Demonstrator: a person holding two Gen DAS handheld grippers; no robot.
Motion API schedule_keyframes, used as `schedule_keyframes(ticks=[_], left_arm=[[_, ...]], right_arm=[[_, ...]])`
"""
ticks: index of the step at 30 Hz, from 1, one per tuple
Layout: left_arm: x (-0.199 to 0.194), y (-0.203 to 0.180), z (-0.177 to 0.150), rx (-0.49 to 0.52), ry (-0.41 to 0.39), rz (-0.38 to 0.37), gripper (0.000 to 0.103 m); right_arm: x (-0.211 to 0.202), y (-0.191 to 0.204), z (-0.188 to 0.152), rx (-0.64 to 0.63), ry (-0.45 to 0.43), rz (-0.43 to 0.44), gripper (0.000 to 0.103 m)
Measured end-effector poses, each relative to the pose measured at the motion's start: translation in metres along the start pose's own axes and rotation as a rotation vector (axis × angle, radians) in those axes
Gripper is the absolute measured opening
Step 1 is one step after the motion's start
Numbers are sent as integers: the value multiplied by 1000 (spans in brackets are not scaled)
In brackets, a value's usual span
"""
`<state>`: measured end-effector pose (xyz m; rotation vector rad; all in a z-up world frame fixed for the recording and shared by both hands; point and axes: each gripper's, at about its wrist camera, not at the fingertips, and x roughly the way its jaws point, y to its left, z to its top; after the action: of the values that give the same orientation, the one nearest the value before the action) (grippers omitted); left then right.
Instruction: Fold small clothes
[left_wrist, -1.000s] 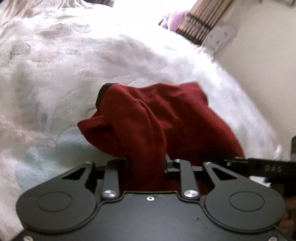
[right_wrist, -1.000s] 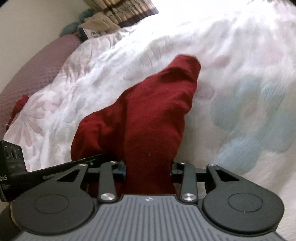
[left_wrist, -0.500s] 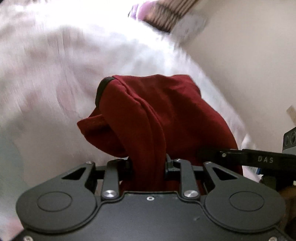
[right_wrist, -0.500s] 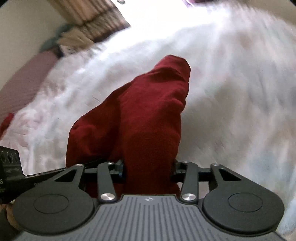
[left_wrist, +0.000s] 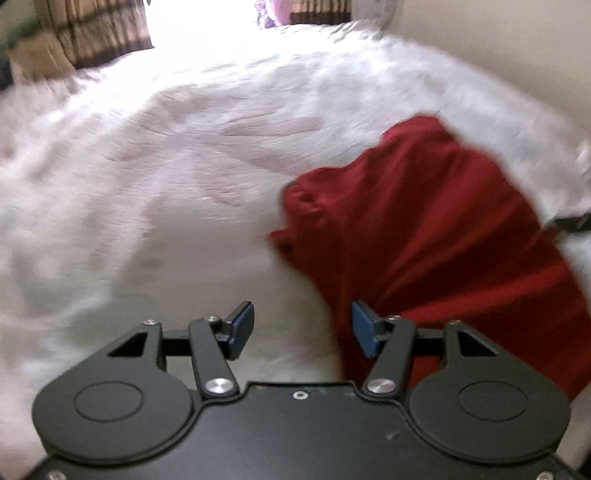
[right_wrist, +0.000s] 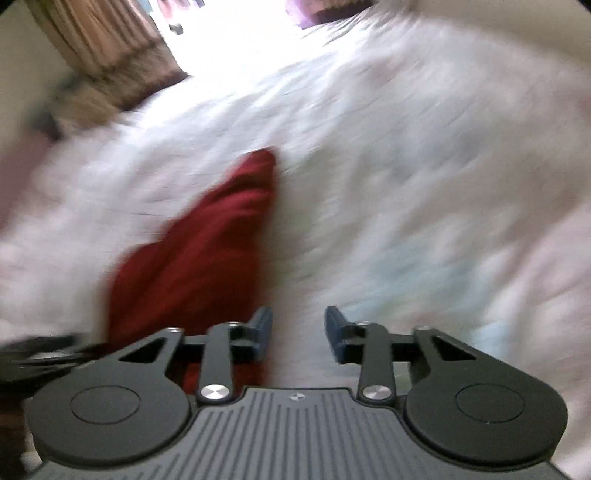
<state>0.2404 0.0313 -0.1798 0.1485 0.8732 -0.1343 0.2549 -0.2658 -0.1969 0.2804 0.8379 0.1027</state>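
Though blurred, perhaps floral white bedspread (left_wrist: 155, 155).

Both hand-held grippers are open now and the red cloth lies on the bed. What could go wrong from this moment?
1. The red garment lies bunched and creased on the bedspread, not flat, so the fold may be uneven.
2. The left hand-held gripper has one finger right beside the cloth; moving away, it might snag and drag it.
3. The right hand-held gripper is also close beside the cloth, with the same risk.
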Motion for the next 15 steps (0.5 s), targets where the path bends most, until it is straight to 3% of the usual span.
schedule_keyframes(ticks=[2, 3, 6, 10, 11, 15], left_arm=[[-5, -13, -4, 93, 37, 175, 57], [-12, -17, -4, 112, 3, 192, 57], [-31, -20, 6, 8, -108, 69, 58], [-27, -25, 25, -186, -287, -45, 58], [-21, -27, 27, -208, -298, -54, 58], [15, -49, 24, -167, -121, -63, 58]], right_arm=[[-19, 4, 3, -11, -95, 31, 40], [-24, 8, 5, -8, -123, 66, 40], [-24, 35, 13, -65, -164, 113, 40], [6, 77, 8, -169, -174, 62, 38], [16, 87, 5, -187, -148, 38, 36], [30, 94, -30, -222, -54, 20, 34]])
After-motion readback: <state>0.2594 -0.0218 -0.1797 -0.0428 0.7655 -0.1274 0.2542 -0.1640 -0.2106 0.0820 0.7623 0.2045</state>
